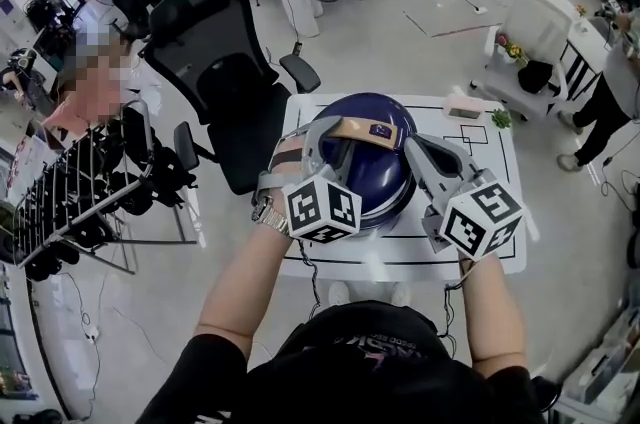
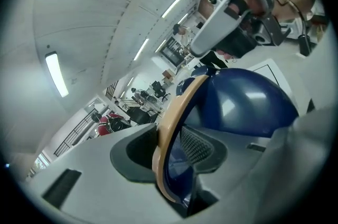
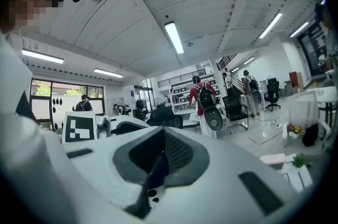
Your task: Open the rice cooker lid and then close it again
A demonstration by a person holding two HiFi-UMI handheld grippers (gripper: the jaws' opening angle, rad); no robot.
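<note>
round dark blue rice cooker [image 1: 385,177] sits in the middle of the white table [image 1: 500,212], and its lid looks down. the left gripper [image 2: 169,149] pinches the tan curved handle [image 2: 170,114] on top. the right gripper [image 3: 158,159] is squeezed closed with nothing in it, just beside the pot. it is best to lift slowly so the pot does not slide.

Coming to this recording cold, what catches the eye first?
A glossy dark-blue domed rice cooker fills the middle of the white table, directly below the person. The left gripper is closed around its tan curved handle. The right gripper is shut and empty at the cooker's right side.
</note>
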